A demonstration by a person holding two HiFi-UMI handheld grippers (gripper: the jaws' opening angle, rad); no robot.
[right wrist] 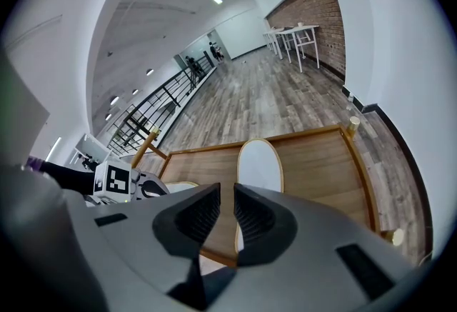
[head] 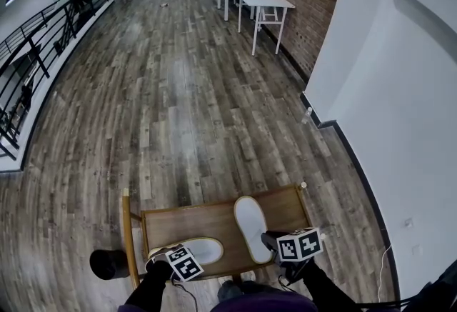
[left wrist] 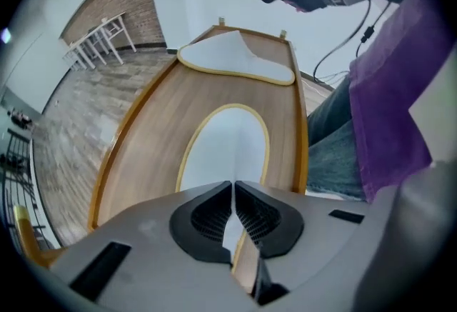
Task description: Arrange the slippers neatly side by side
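Head view shows the right slipper (head: 251, 226) lengthwise on the table (head: 187, 221) and the left slipper (head: 205, 250) crosswise at the near edge, so they are not side by side. Left tongs (left wrist: 233, 185) are pressed together at its end, perhaps pinching it to swing it parallel. Right tongs (right wrist: 220, 207), narrowly apart and empty, hover over the other's heel.

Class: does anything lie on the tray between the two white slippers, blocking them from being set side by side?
Nothing visible does: only the bare tray separates the left slipper, lying crosswise, from the right slipper.
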